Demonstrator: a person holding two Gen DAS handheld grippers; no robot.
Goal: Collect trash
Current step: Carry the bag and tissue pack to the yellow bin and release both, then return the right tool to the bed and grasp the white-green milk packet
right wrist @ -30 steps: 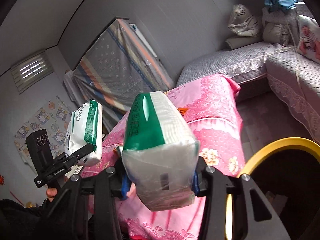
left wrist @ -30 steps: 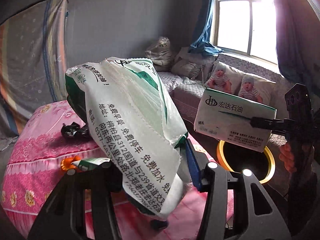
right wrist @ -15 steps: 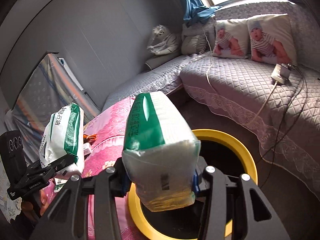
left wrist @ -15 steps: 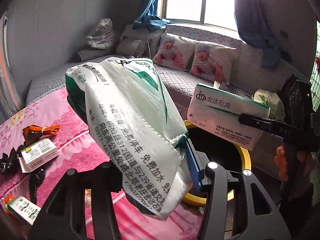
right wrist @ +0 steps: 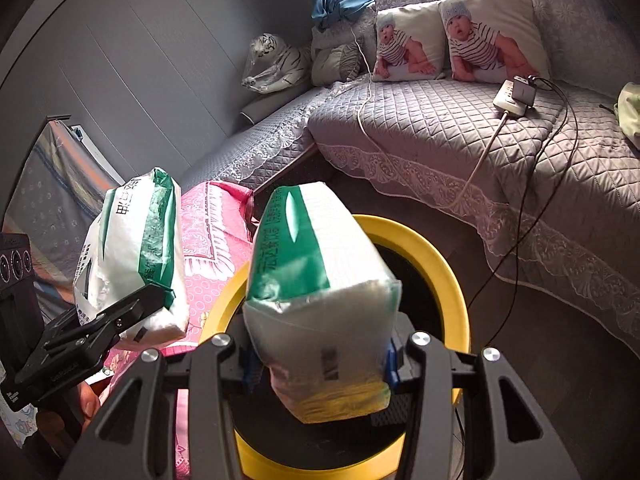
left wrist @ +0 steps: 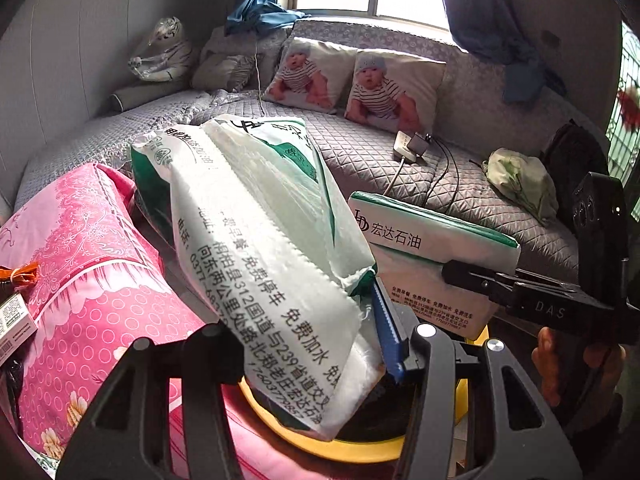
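Note:
My left gripper [left wrist: 304,344] is shut on a crumpled white-and-green tissue pack [left wrist: 260,240], also seen in the right wrist view [right wrist: 132,252]. My right gripper [right wrist: 316,360] is shut on a fuller white-and-green tissue pack [right wrist: 320,300], which also shows in the left wrist view [left wrist: 432,256]. Both packs hang over or beside the yellow-rimmed black bin [right wrist: 440,268], whose rim also shows in the left wrist view [left wrist: 352,450]. The left pack is near the bin's left rim, over the pink table edge.
A pink-covered table [left wrist: 80,264] at left carries a small box [left wrist: 14,320] and an orange wrapper [left wrist: 20,274]. A grey quilted sofa [right wrist: 460,128] with baby-print pillows, a power strip [right wrist: 514,94] and trailing cables wraps behind the bin.
Both grippers have swung right from over the pink table toward the bin, still holding their packs. The bin now lies directly below the right pack.

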